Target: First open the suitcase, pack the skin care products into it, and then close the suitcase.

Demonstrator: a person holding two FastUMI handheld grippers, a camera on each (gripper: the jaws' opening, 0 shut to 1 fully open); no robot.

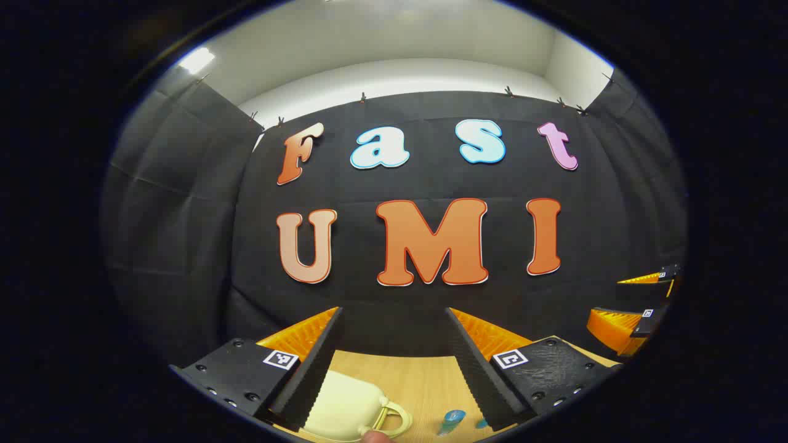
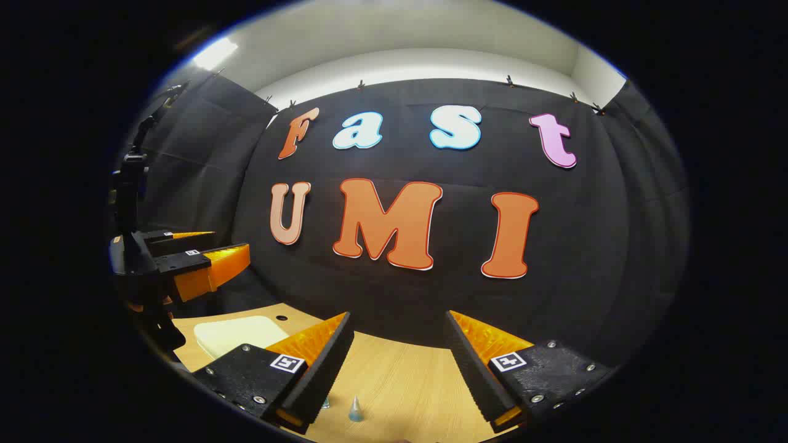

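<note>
Cream-coloured and smooth, the suitcase (image 1: 345,403) lies closed on the wooden worktop (image 1: 418,381), near its front edge, with a pale looped handle (image 1: 394,417) on its side. Just beside the handle stand small bluish skin care products (image 1: 452,421); I cannot tell them more exactly. My left gripper (image 1: 394,363) hangs above the case with fingers spread wide and holds nothing. My right gripper (image 2: 397,369) is also spread and empty, above a small pointed bottle (image 2: 356,409). Black cloth walls close the booth behind the worktop.
</note>
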